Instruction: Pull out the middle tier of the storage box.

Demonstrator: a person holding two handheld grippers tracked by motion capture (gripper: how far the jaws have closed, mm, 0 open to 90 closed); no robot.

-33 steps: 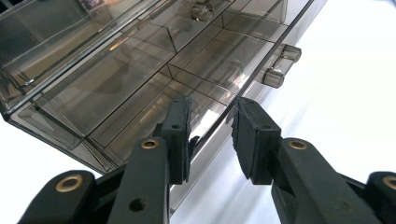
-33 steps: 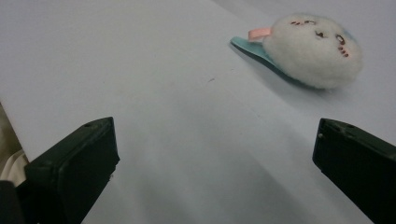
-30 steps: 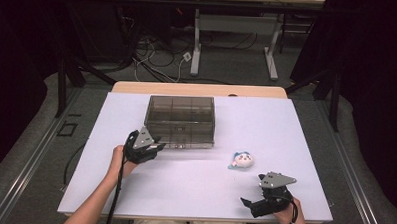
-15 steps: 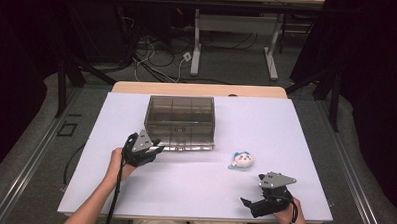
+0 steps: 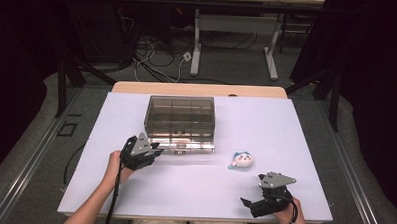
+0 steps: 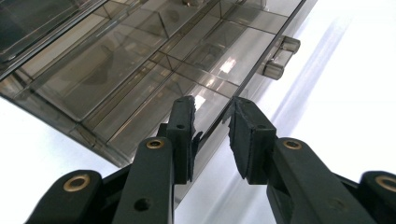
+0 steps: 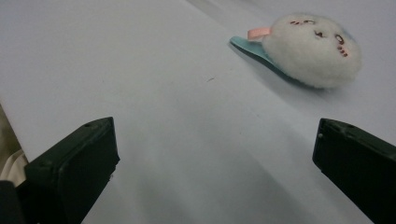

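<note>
Item: smoked clear drawer box (image 5: 180, 122), compartmented; contents hard to make out through the tinted walls. Your left gripper (image 6: 211, 122) straddles its lower front edge, jaws narrowed, pads not visibly pressing. Item: plush toy (image 5: 242, 160), ahead of your right gripper (image 5: 249, 204), whose jaws gape wide, holding nothing.

- The smoky grey see-through plastic box (image 5: 180, 122) has darker grey dividers and clear round knobs on its front.
- The round white plush toy (image 5: 243, 160) has a light blue back, a pink tab, and small pink and dark red face marks.
- The white table sheet (image 5: 285, 135) is plain; a pale wooden edge shows behind it.
- The left gripper (image 6: 211, 122) and the right gripper (image 7: 212, 158) are matt black, the left with brass-coloured rivets; both carry grey top plates.
</note>
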